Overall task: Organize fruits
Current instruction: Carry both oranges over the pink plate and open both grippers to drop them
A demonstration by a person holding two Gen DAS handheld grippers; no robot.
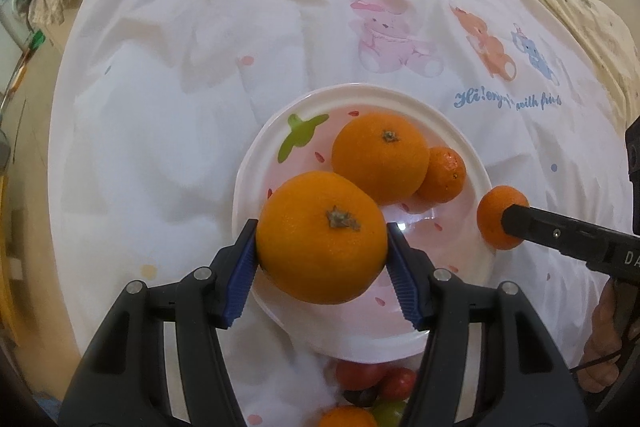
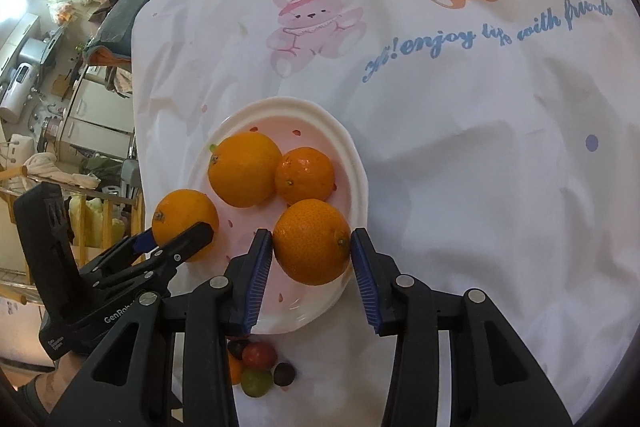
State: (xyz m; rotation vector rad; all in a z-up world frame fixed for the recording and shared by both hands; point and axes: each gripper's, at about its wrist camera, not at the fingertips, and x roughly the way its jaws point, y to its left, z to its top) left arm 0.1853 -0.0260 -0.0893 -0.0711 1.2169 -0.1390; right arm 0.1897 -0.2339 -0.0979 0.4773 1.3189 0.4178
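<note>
Each gripper — left [image 1: 322,251], right [image 2: 312,247] — clamps an orange [image 1: 322,237] over the plate [image 1: 460,143].

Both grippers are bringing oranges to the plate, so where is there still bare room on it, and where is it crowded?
On the plate, the near half is bare: pink floor between the left gripper's orange, the right gripper's orange and the near rim. The far half is crowded by a big orange touching a smaller one. Small fruits crowd the cloth just before the rim.
</note>
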